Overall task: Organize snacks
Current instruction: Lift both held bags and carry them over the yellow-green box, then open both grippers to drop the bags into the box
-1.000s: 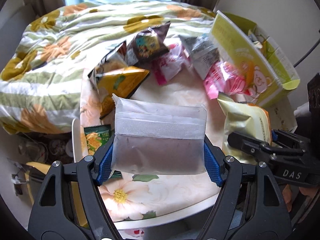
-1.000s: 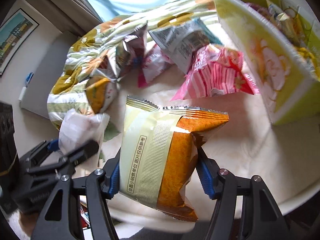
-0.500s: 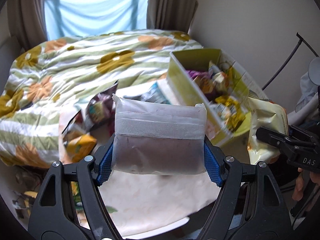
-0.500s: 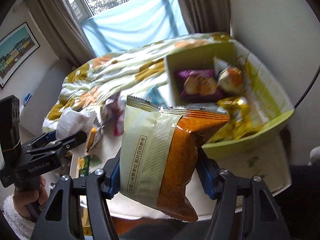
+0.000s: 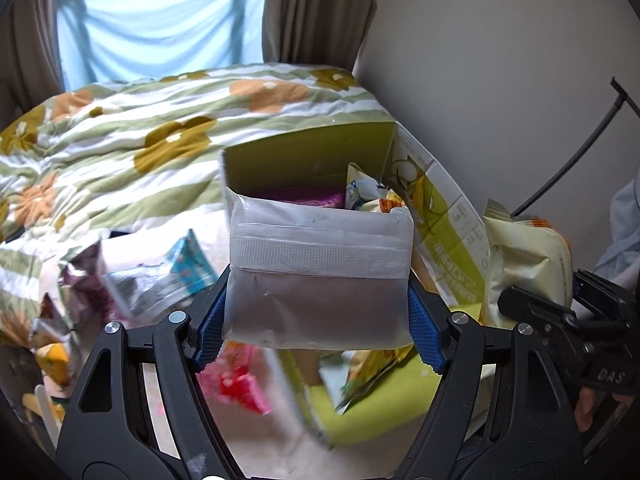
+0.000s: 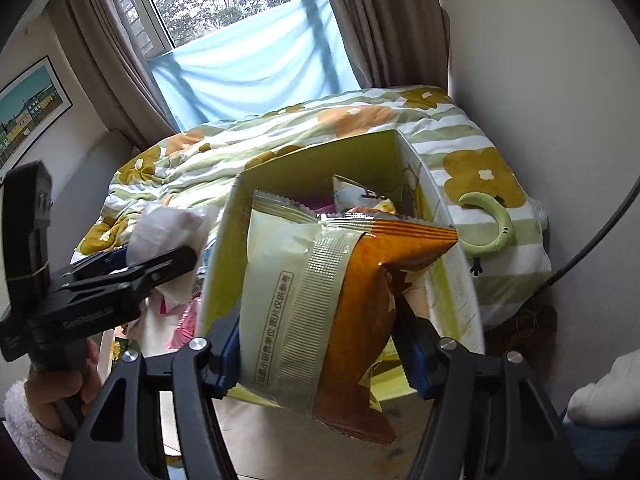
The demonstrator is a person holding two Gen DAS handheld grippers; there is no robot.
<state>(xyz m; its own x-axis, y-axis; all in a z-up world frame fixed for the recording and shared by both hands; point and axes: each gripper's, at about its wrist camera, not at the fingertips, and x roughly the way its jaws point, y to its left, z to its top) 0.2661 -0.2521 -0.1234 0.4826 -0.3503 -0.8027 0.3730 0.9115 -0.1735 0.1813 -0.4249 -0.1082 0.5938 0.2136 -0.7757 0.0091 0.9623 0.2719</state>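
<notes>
My left gripper [image 5: 318, 320] is clamped on a frosted pouch [image 5: 318, 276], held flat with its long axis running left to right, sealed band toward the far side. The green box [image 5: 304, 156] lies just beyond and below, open upward. My right gripper [image 6: 320, 344] pinches an orange and cream snack bag [image 6: 332, 300], standing upright and tilted right, directly above the box's near wall. I judge the right hand nearer to release.

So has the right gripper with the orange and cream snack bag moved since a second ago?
Yes. The right gripper, shut on the orange and cream bag, has risen from the table and swung right, over the green box of snacks.
</notes>
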